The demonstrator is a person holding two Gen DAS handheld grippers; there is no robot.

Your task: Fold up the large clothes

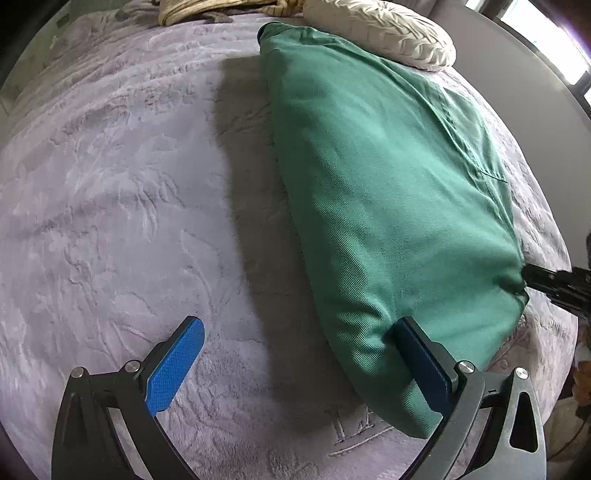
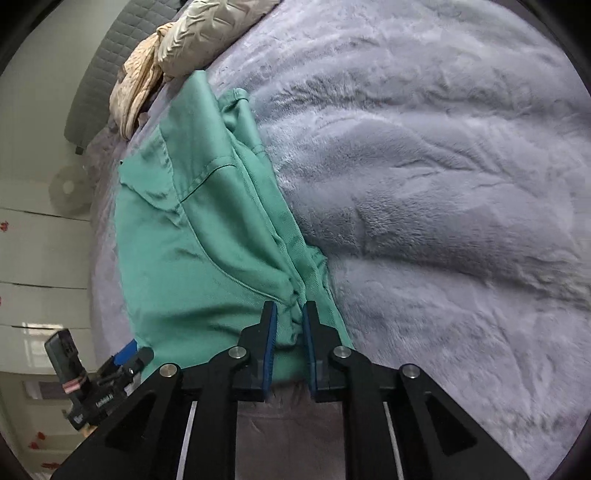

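left tongs [image 1: 295,354] gape wide; right tongs [image 2: 289,317] nearly closed.

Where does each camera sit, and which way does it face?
Left wrist: on the left gripper, looking steeply down at the green garment on the blanket; jaws wide.
Right wrist: on the right gripper, looking down the garment's bunched edge; jaws narrow around it.
Shared: garment, blanket, pillow; each shows the other gripper.
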